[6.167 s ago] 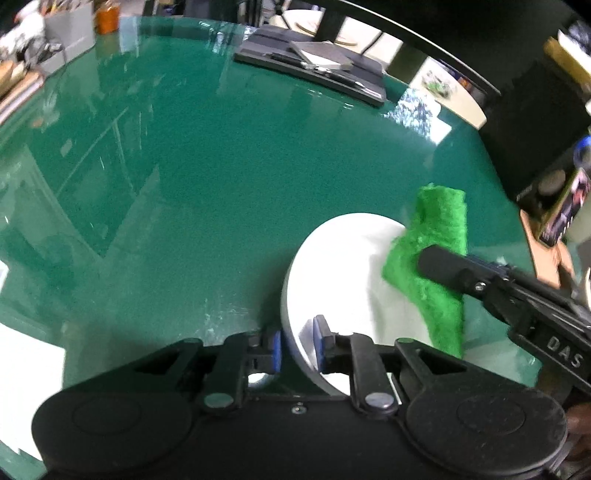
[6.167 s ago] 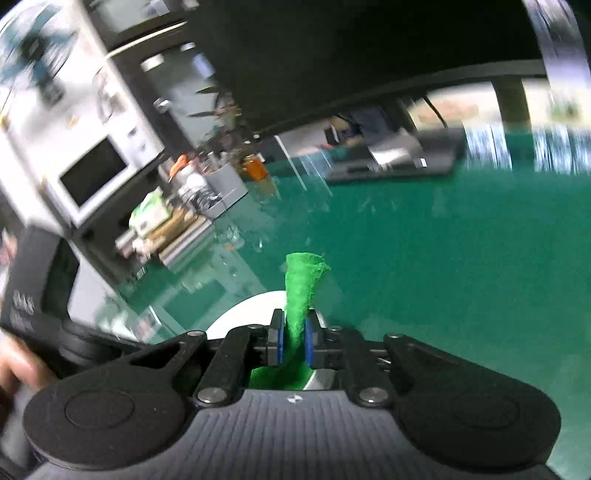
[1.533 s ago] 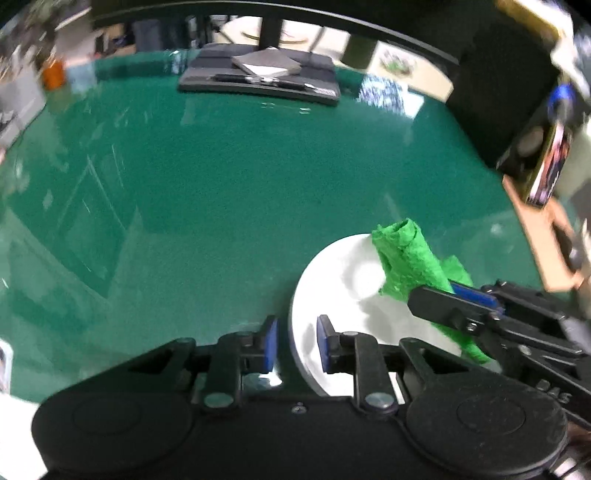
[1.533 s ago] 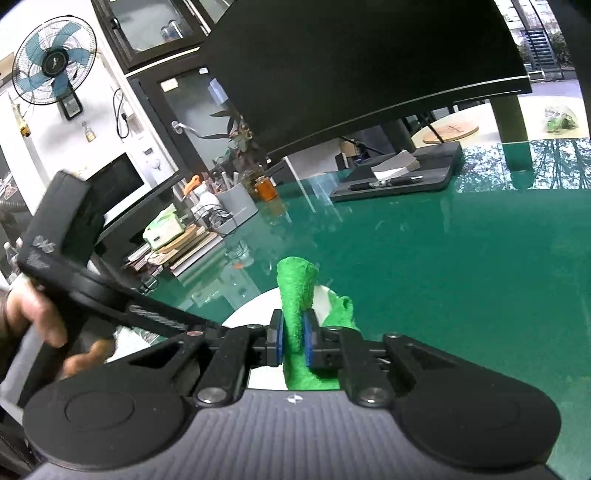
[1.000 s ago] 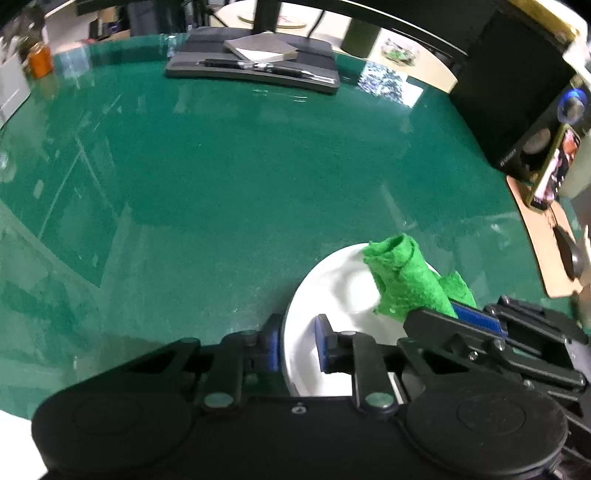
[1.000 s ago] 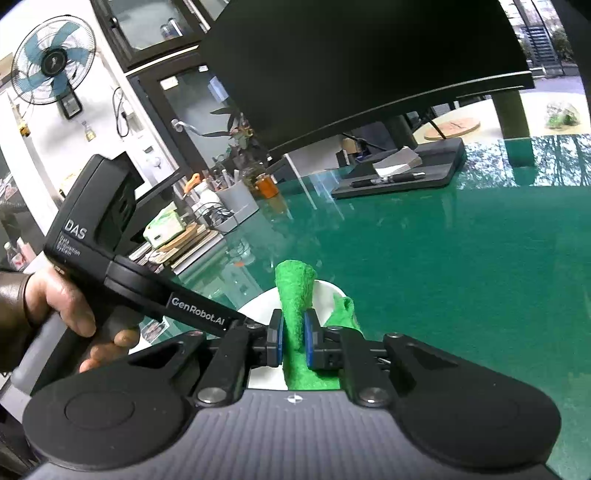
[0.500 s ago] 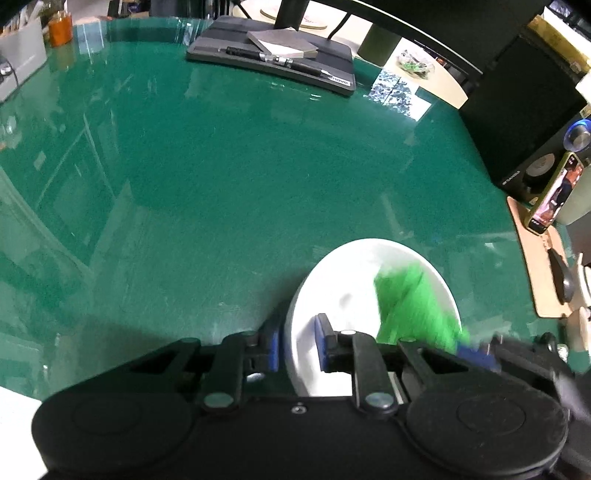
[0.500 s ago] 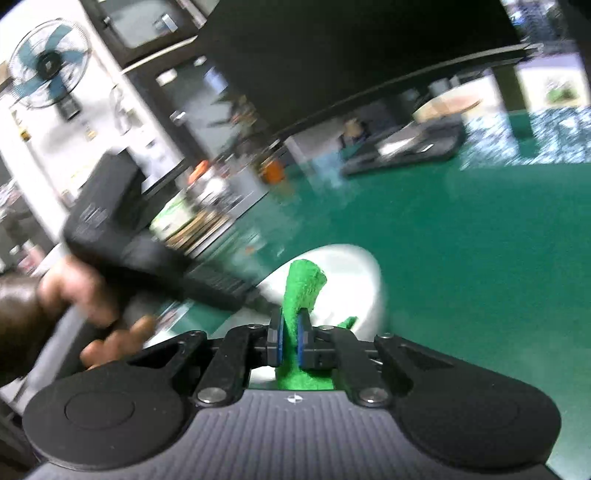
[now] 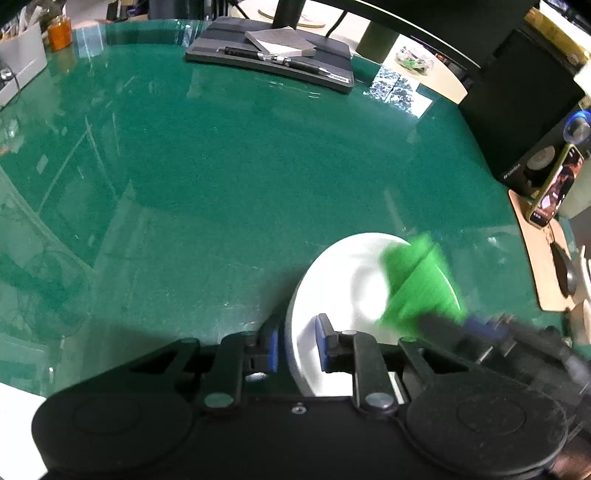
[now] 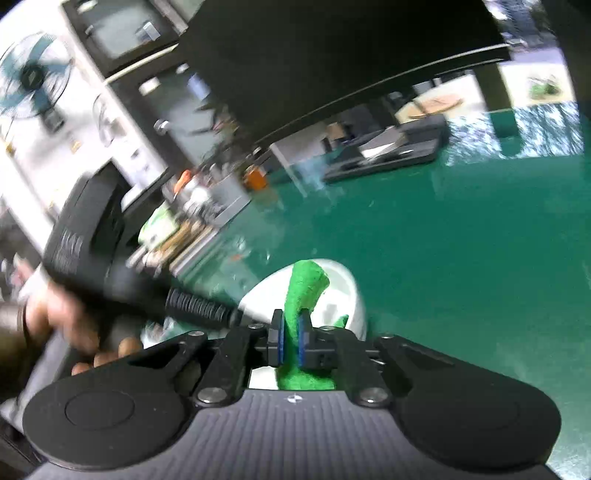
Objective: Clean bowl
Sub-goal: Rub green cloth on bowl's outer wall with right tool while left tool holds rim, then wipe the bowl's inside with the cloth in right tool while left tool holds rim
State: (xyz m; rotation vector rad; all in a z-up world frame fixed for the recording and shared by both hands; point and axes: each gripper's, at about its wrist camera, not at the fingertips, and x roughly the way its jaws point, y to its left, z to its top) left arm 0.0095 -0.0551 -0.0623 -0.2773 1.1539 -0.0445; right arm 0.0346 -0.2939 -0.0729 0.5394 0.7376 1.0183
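White bowl (image 9: 332,280) held by rim in left gripper (image 9: 295,345), near table's (image 9: 221,177) near-right edge. Green cloth (image 10: 301,295) clamped in right gripper (image 10: 290,341), blurred inside bowl. Wiping judged mid-way; cleanliness unclear.

a glossy green tabletop (image 9: 229,177) fills most of the view. at its far edge lies a dark tray (image 9: 273,61) with a grey pad (image 9: 280,40) and pens on it. an orange jar (image 9: 59,33) stands at the far left. on the right, a phone (image 9: 554,192) leans by a black speaker (image 9: 535,162). a fan (image 10: 33,85) hangs on the far wall, upper left.
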